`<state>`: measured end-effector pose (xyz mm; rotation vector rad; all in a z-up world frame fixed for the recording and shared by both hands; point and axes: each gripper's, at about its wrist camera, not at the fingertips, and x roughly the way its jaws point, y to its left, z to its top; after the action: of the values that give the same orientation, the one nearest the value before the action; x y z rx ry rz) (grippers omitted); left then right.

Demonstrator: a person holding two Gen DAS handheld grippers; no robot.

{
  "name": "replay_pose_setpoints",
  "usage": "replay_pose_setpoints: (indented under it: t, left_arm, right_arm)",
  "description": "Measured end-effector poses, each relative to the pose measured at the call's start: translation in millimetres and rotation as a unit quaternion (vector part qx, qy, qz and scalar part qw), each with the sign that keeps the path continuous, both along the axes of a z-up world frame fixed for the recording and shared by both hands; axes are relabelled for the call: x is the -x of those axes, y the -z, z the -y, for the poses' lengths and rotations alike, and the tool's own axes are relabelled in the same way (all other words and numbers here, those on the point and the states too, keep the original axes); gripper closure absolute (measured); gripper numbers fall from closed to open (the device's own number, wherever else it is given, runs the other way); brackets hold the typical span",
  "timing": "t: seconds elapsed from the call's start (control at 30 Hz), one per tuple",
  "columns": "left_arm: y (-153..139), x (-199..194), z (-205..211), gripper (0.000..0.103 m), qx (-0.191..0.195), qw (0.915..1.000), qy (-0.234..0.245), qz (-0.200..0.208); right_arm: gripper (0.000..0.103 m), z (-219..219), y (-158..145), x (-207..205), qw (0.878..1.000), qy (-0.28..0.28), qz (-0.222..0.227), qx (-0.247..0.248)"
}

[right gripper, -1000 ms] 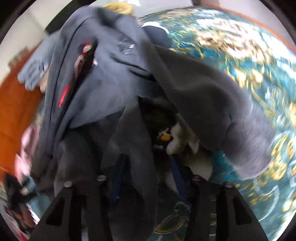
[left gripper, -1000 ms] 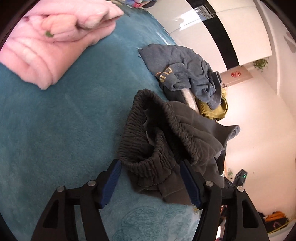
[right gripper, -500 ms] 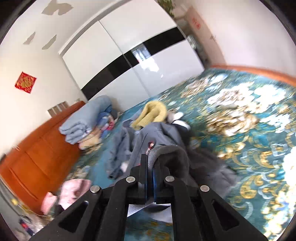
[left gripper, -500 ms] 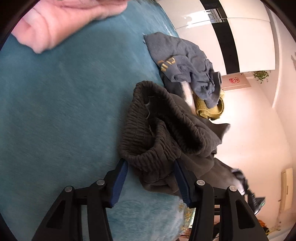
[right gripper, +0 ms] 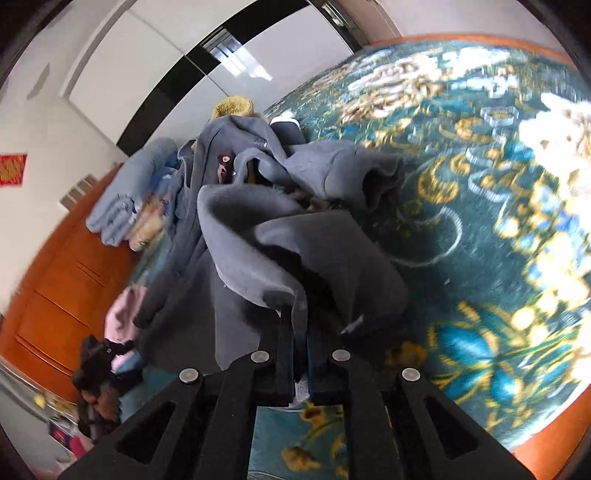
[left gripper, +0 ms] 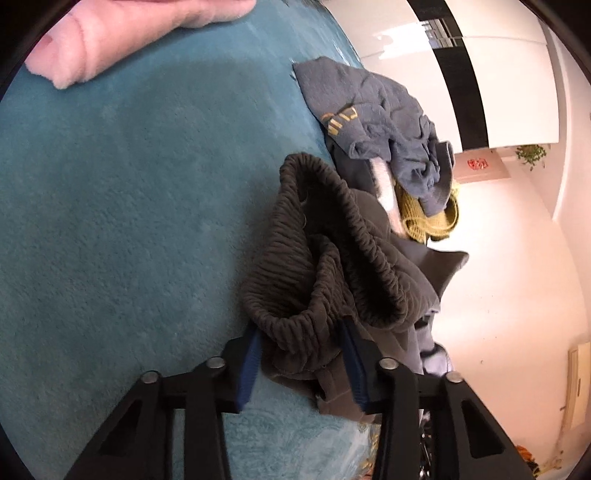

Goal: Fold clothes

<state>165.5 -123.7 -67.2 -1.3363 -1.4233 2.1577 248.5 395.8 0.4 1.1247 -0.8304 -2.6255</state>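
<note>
Your dark grey trousers (left gripper: pixel 332 266) lie bunched on the teal bed cover (left gripper: pixel 129 221), the ribbed waistband gathered into a loop at the near edge of the clothes pile. Your left gripper (left gripper: pixel 301 363) has that waistband between its blue-padded fingers (left gripper: pixel 248 365), which are closing in on the fabric but stand a little apart. Your right gripper (right gripper: pixel 299 354) has its fingers together, clamped on a fold of a grey fleece garment (right gripper: pixel 295 251) that drapes over the fingertips and trails back to the pile. Behind the trousers sit a blue sweatshirt (left gripper: pixel 373 122) and a yellow knit (left gripper: pixel 424 218). A pink folded garment (left gripper: pixel 129 33) lies well apart on the bed. The right view is blurred; the floral bedspread (right gripper: pixel 498 184) fills it.
</note>
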Motion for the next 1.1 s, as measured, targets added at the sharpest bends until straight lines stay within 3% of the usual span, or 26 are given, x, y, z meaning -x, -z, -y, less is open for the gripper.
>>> replay_pose_setpoints:
  t: [0.07,0.13,0.2,0.33,0.5,0.6,0.7,0.87,1.0,1.03,1.1]
  left_arm:
    - [-3.9,-1.1,5.0,0.075,0.003,0.9999,-0.01,-0.012]
    - [-8.4,-2.3,10.6,0.08,0.007,0.9994,-0.021,-0.025]
    - [-17.2,-2.8,18.5,0.082,0.013,0.9984,-0.033,-0.045]
    - [-36.1,-9.1,43.9,0.084,0.028,0.9946,-0.061,-0.08]
    - [-26.1,-13.2,61.6,0.084,0.023,0.995,-0.072,-0.065]
    - [-19.9,-11.0,60.0,0.084,0.027,0.9956,-0.069,-0.057]
    - [-20.5,-7.8,56.1,0.084,0.03,0.9955,-0.068,-0.059]
    - [-24.2,-11.0,53.0,0.084,0.046,0.9949,-0.061,-0.066]
    - [-22.2,-14.2,53.8,0.084,0.041,0.9953,-0.057,-0.066]
    - [-21.7,-14.8,54.2,0.083,0.04,0.9954,-0.057,-0.066]
    - [-20.6,-16.3,55.5,0.083,0.038,0.9956,-0.054,-0.066]
  right_arm:
    - [0.091,-3.7,-13.1,-1.3,1.0,0.005,-0.011,-0.029]
    - [0.078,-4.5,-33.7,3.8,0.997,0.011,-0.022,-0.067]
    - [0.06,-2.7,-50.2,14.7,0.995,0.005,-0.032,-0.094]
    - [0.043,10.7,-77.5,55.6,0.989,-0.021,-0.024,-0.147]
    - [0.043,42.1,-73.8,115.5,0.986,-0.067,0.021,-0.154]
    - [0.043,67.0,-76.6,130.3,0.985,-0.098,0.02,-0.141]
    - [0.041,101.8,-73.8,135.0,0.974,-0.143,0.031,-0.173]
    - [0.04,157.9,-36.7,137.0,0.942,-0.204,0.091,-0.252]
    - [0.041,167.2,-10.4,138.7,0.925,-0.206,0.131,-0.29]
    - [0.046,165.3,-7.3,137.7,0.922,-0.204,0.136,-0.3]
    - [0.079,152.1,-10.2,137.4,0.927,-0.194,0.141,-0.288]
